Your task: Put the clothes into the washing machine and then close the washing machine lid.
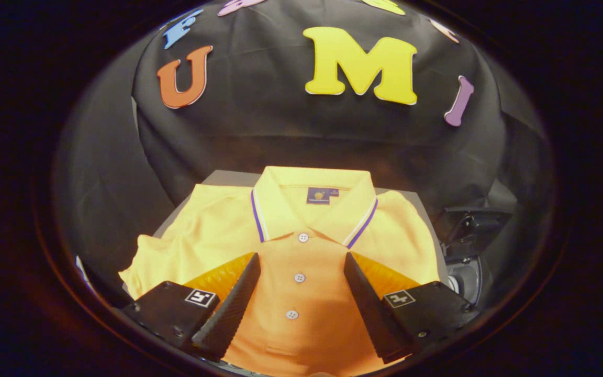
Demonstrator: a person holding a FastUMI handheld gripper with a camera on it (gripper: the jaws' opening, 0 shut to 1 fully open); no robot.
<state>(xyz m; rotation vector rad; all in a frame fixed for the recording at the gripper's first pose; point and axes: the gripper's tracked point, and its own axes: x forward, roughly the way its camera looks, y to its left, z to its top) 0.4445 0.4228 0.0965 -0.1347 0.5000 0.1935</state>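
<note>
Black cloth backs the booth; in front of it stands a grey table, and on it lies a yellow polo shirt, folded flat, collar away from the gripper and buttoned placket running straight toward it. One sleeve spills over the table's left edge.

The gripper hangs over the shirt's front with its fingers spread wide. The placket lies between them. The fingertips sit over the chest panel on either side of the buttons; whether they touch the fabric cannot be told. Nothing is held.

A dark unit stands at the table's right side, just past the shirt's shoulder. A round pale opening shows low on it; it is probably the washing machine, though too little shows to say so firmly or to judge the lid.

Assessment: the task is at its start, the garment not yet picked up. The wide opening centred on the placket suits a pinch of the bunched middle, so the shirt lifts in one piece. Risk: a shallow pinch catches only the top layer, and the fold falls open on the way over.
</note>
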